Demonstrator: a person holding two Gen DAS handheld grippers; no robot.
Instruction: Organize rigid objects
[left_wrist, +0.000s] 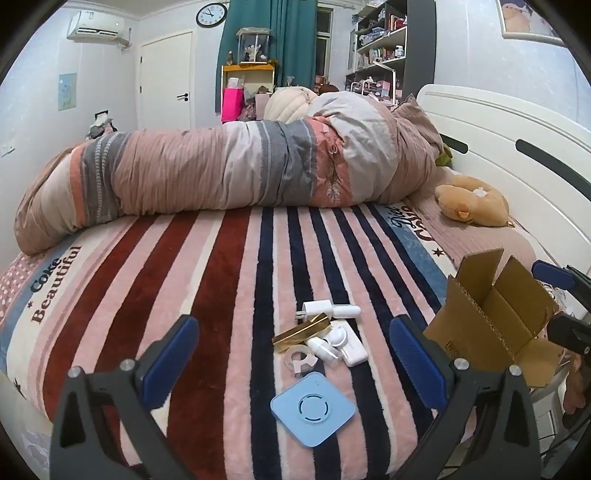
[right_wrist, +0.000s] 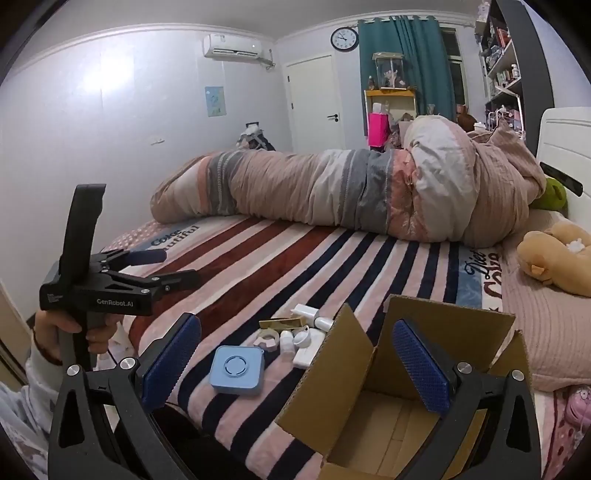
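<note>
Two tools hover over a bed covered by a striped red, navy and pink plush blanket (left_wrist: 229, 266). The left tool (left_wrist: 291, 354) has its blue-padded jaws spread wide and holds nothing; below it lies a light-blue square plastic device (left_wrist: 313, 409). Just beyond that sits a small cluster: a gold rectangular bar (left_wrist: 301, 328), a clear tape roll (left_wrist: 300, 359), a white charger plug (left_wrist: 317, 307) and white earbuds (left_wrist: 334, 341). The right tool (right_wrist: 295, 363) is likewise wide open and empty, poised above an open brown cardboard box (right_wrist: 332, 373) standing just right of the cluster.
</note>
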